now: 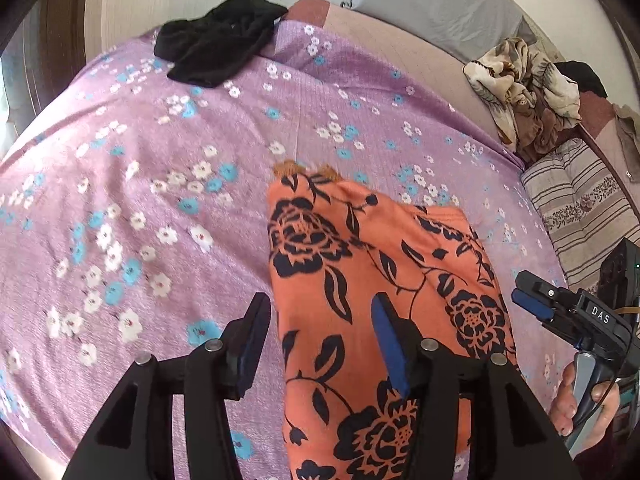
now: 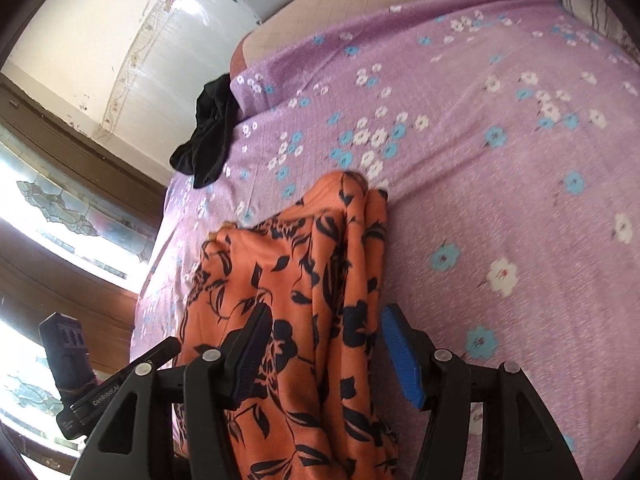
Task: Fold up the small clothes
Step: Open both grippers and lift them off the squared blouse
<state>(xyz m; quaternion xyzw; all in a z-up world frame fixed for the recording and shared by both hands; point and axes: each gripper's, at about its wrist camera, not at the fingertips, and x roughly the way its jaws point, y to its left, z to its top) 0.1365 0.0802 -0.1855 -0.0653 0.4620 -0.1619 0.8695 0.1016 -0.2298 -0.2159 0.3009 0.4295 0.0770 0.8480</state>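
A striped pillow lies far right of the left hand-held gripper; a stained-glass window stands left of the right hand-held gripper.

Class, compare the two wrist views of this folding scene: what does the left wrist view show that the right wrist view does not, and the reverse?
Only the left wrist view shows the crumpled beige patterned clothes, the striped pillow and the right tool in the person's hand. Only the right wrist view shows the stained-glass window and the left tool's body. Both show the orange floral garment, the black garment and the purple flowered sheet.
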